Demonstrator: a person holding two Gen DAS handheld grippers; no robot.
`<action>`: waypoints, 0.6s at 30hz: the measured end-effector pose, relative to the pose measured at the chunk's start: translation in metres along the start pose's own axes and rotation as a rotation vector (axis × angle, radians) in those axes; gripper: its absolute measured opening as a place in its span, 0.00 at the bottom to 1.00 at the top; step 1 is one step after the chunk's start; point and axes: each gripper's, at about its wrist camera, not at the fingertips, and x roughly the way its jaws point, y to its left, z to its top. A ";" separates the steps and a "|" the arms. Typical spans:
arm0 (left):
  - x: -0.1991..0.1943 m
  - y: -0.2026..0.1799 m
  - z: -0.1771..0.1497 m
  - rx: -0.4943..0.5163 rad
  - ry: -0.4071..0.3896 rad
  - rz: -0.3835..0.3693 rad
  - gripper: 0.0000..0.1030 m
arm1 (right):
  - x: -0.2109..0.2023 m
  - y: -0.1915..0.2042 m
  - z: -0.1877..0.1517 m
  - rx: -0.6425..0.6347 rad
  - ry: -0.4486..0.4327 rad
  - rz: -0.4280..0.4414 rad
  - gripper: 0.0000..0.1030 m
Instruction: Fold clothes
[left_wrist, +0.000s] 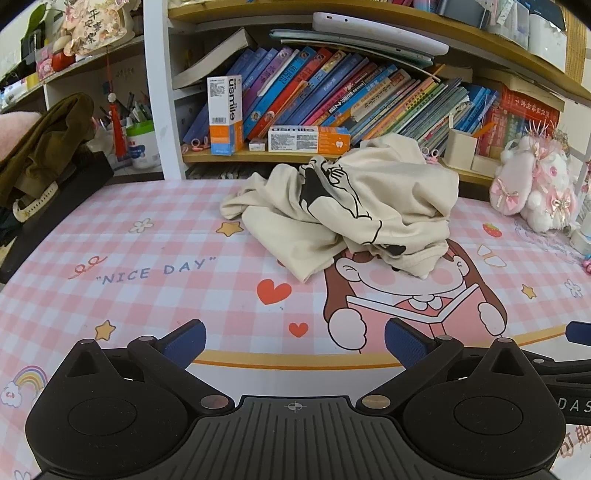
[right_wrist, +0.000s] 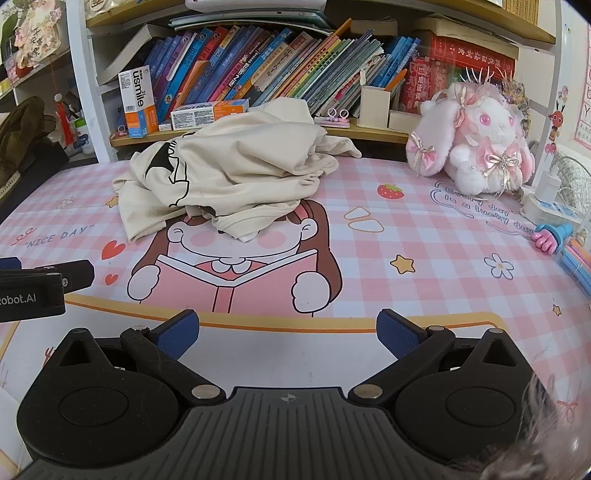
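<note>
A cream garment with a black print (left_wrist: 354, 206) lies crumpled in a heap on the pink checked table mat (left_wrist: 147, 258), toward the back. It also shows in the right wrist view (right_wrist: 236, 177). My left gripper (left_wrist: 294, 341) is open and empty, low over the mat's front, well short of the heap. My right gripper (right_wrist: 287, 334) is open and empty too, beside the left one, also short of the heap. The left gripper's side shows at the left edge of the right wrist view (right_wrist: 44, 284).
A bookshelf (left_wrist: 332, 92) with books and toothpaste boxes stands behind the table. A pink plush rabbit (right_wrist: 476, 144) sits at the back right, with a power strip (right_wrist: 554, 210) and pens (right_wrist: 576, 258) at the right edge. An olive garment (left_wrist: 40, 147) lies at the left.
</note>
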 end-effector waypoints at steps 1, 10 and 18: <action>0.000 0.000 0.000 0.000 0.001 0.000 1.00 | 0.000 0.000 0.000 0.000 0.001 0.000 1.00; 0.000 0.000 -0.001 -0.002 0.002 0.007 1.00 | 0.000 0.000 0.000 0.001 0.003 0.001 1.00; 0.000 0.001 -0.001 -0.006 -0.004 0.008 1.00 | -0.001 0.000 -0.001 0.001 0.004 0.001 1.00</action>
